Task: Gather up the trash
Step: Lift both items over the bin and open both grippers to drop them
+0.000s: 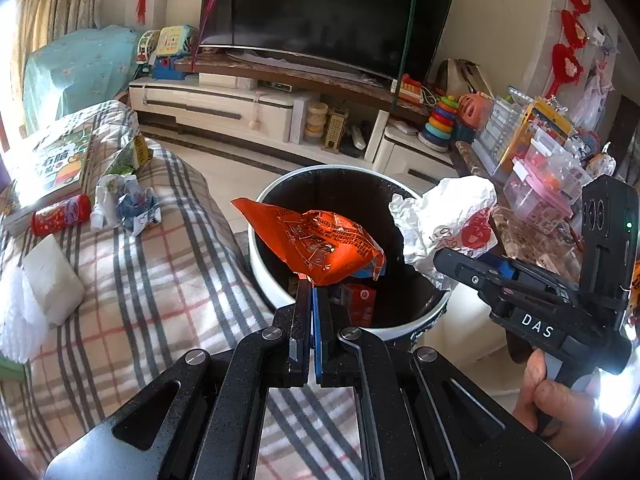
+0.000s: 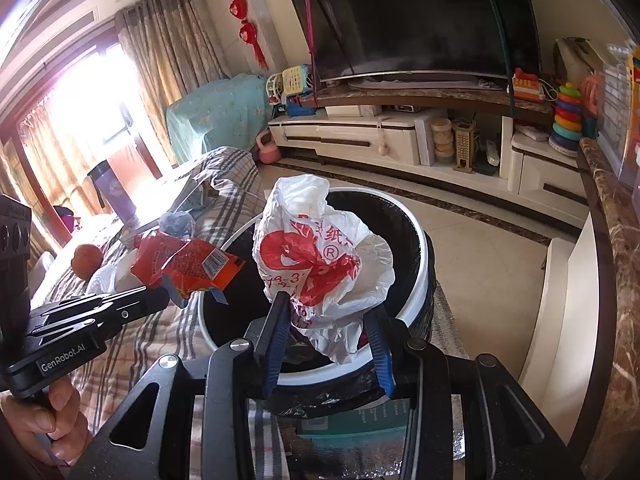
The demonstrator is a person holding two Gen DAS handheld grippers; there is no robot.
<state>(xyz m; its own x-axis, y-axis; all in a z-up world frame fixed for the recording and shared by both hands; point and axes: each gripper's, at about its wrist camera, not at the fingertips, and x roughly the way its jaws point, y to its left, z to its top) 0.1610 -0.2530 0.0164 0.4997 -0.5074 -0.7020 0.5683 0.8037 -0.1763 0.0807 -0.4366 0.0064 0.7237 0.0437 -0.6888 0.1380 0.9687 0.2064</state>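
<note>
The left gripper (image 1: 311,284) is pinching an orange wrapper (image 1: 316,244) by its corner, jaws closed; the right gripper (image 2: 326,312) is clamping a crumpled plastic bag (image 2: 320,256). Both light, limp pieces are hanging just beyond the jaws, over the bin (image 1: 276,292).

Two black, speckled-finish handheld units. Left tool (image 1: 311,280): flat linkage arms, round silver screws, one blue-padded finger (image 1: 317,320), "GenRobot.AI" in white on the handle. Right tool (image 2: 328,312): matching arms and screws, blue pads (image 2: 276,344), white "DAS" lettering, small green light on the upright block.
</note>
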